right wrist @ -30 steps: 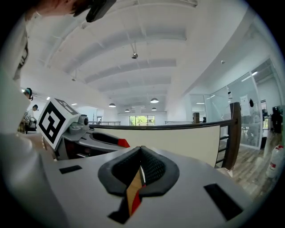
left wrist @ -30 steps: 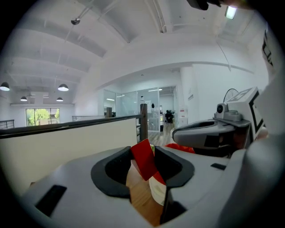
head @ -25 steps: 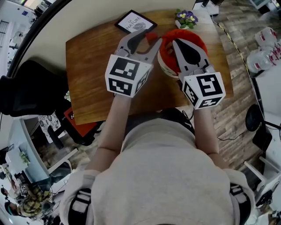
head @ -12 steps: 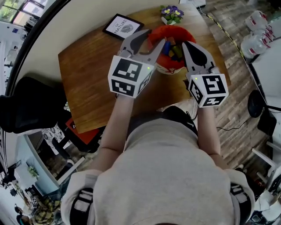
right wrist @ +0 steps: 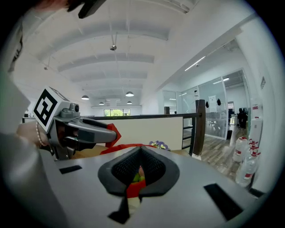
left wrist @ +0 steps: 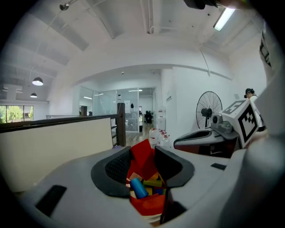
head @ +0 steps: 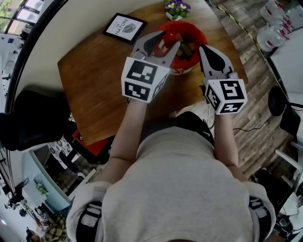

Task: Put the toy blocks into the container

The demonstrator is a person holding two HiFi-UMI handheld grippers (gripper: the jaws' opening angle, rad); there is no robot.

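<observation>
A red bowl with several coloured blocks stands at the far side of the wooden table. My left gripper hangs at the bowl's left rim, shut on a red block. The left gripper view shows that red block between the pads, with the bowl and a blue cylinder below. My right gripper sits by the bowl's right side, jaws shut and nothing in them. In the right gripper view, the right gripper points at the bowl's rim.
A framed card lies at the table's far left and a small flower pot stands behind the bowl. A black chair is left of the table. Water bottles stand on the floor at right.
The right gripper has come back off the bowl and now sits beside its right rim. The left gripper, still holding the red block, has shifted slightly toward the bowl's near-left edge.
</observation>
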